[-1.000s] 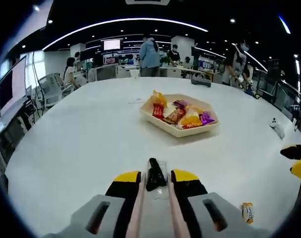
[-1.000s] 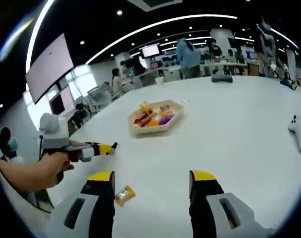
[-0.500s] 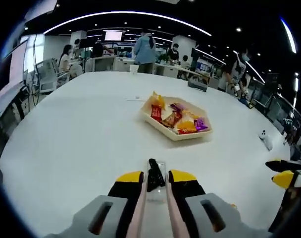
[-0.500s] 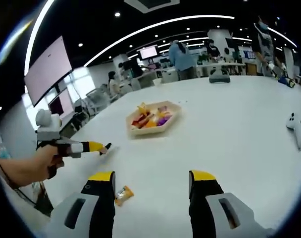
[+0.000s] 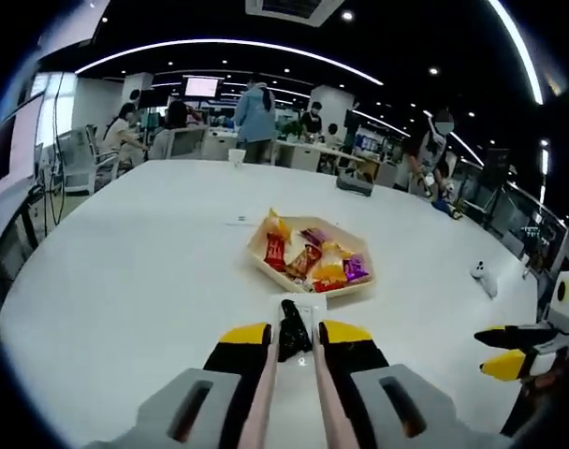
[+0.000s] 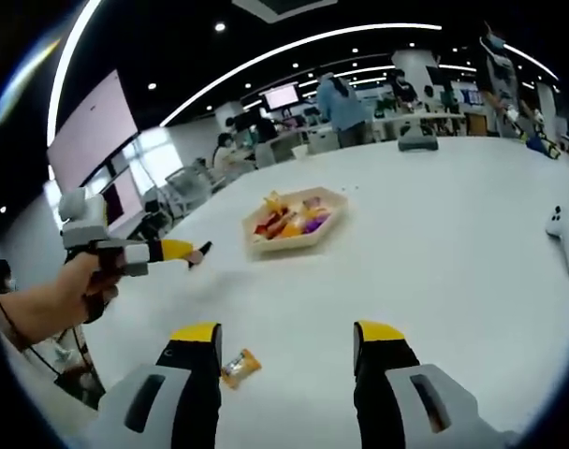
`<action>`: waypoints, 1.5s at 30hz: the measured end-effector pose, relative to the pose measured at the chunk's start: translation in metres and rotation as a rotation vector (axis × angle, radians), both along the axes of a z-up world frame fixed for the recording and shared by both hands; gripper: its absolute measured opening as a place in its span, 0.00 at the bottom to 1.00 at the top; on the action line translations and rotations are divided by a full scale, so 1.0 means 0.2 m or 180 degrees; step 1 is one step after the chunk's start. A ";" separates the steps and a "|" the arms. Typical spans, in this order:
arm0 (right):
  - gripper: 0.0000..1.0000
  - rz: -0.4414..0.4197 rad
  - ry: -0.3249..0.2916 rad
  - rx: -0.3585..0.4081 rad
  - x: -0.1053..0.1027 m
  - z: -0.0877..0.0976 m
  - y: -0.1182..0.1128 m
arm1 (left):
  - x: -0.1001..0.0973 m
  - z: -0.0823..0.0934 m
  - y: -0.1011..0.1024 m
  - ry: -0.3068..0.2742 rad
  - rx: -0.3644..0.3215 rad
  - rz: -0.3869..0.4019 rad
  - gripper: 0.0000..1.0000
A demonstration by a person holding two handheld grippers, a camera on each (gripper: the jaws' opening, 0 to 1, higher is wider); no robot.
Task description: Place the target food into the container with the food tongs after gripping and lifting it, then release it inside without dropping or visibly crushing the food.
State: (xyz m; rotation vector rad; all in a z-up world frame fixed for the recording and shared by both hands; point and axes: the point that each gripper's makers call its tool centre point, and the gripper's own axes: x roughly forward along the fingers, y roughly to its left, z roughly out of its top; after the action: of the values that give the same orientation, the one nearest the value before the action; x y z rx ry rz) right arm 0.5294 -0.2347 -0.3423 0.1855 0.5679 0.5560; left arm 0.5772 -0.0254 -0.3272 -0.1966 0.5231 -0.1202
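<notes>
Between the yellow-tipped jaws of the left gripper [image 5: 295, 334], seen in the left gripper view: a dark pair of food tongs [image 5: 291, 327], clamped with the jaws nearly together and poking forward past the tips. Just ahead of the tongs, a hexagonal wooden tray [image 5: 309, 256] on the white surface [image 5: 135, 271], loaded with wrapped snacks [image 5: 313, 259] in red, orange, yellow and purple. Between tray and tongs, a small pale rectangular dish [image 5: 299, 306], partly hidden behind the tongs. At the right edge of that view, the right gripper [image 5: 507, 350], jaws spread and carrying nothing. Farther right on the surface, a small white controller-like object [image 5: 482, 275], well apart from the tray. Beyond the surface, several people [image 5: 255, 111] standing and sitting at desks.

Over in the right gripper view, own jaws wide apart at the bottom, nothing between them. Just beside the left jaw, lying flat on the surface, a small orange-wrapped snack [image 6: 238, 368]. At the left, a hand [image 6: 83, 290] gripping the left gripper, tongs tip hovering above the surface short of the tray. Tray near the middle, snacks piled inside.
</notes>
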 end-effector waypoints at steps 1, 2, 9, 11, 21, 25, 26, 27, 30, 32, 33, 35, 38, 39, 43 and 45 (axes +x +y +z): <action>0.57 0.0016 0.0000 -0.0019 -0.01 0.00 0.00 | 0.02 0.03 -0.02 -0.0044 0.0003 -0.0048 0.18; 0.57 0.0015 -0.0005 -0.0025 -0.01 0.00 0.00 | 0.03 0.04 -0.02 -0.0057 0.0008 -0.0054 0.18; 0.57 -0.0029 0.0020 -0.0021 0.00 -0.01 -0.01 | 0.09 0.09 -0.04 -0.0141 0.0026 -0.0130 0.18; 0.57 -0.0027 0.0023 -0.0030 0.00 -0.01 -0.01 | 0.09 0.10 -0.05 -0.0150 0.0018 -0.0133 0.18; 0.57 -0.0116 0.0050 0.0001 0.02 -0.03 -0.05 | 0.17 0.16 -0.05 -0.0244 0.0034 -0.0153 0.18; 0.56 -0.0133 0.0069 0.0000 0.02 -0.04 -0.06 | 0.20 0.18 -0.06 -0.0277 0.0035 -0.0162 0.18; 0.56 -0.0142 0.0075 0.0005 0.02 -0.04 -0.06 | 0.20 0.18 -0.06 -0.0278 0.0033 -0.0166 0.18; 0.56 -0.0144 0.0078 0.0000 0.02 -0.04 -0.06 | 0.21 0.19 -0.06 -0.0290 0.0043 -0.0170 0.18; 0.56 -0.0151 0.0089 -0.0021 0.02 -0.05 -0.07 | 0.23 0.19 -0.06 -0.0294 0.0035 -0.0176 0.18; 0.56 -0.0164 0.0102 -0.0023 0.02 -0.05 -0.07 | 0.25 0.19 -0.06 -0.0296 0.0030 -0.0182 0.18; 0.56 -0.0174 0.0109 -0.0022 0.02 -0.06 -0.08 | 0.25 0.19 -0.06 -0.0297 0.0027 -0.0179 0.18; 0.56 -0.0192 0.0121 -0.0025 0.02 -0.06 -0.08 | 0.28 0.21 -0.07 -0.0320 0.0032 -0.0194 0.18; 0.55 -0.0212 0.0135 -0.0022 0.03 -0.07 -0.09 | 0.31 0.22 -0.07 -0.0335 0.0022 -0.0221 0.18; 0.55 -0.0217 0.0142 -0.0013 0.03 -0.07 -0.09 | 0.32 0.21 -0.08 -0.0312 -0.0006 -0.0231 0.18; 0.55 -0.0231 0.0201 0.0001 0.04 -0.09 -0.11 | 0.38 0.19 -0.10 -0.0285 -0.0018 -0.0248 0.18; 0.55 -0.0221 0.0213 -0.0006 0.05 -0.09 -0.11 | 0.42 0.19 -0.11 -0.0302 -0.0011 -0.0272 0.18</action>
State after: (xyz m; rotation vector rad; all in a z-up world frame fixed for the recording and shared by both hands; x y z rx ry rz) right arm 0.5386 -0.2565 -0.3600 0.2219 0.6247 0.4831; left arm 0.6604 -0.0478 -0.2883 -0.1713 0.4370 -0.2127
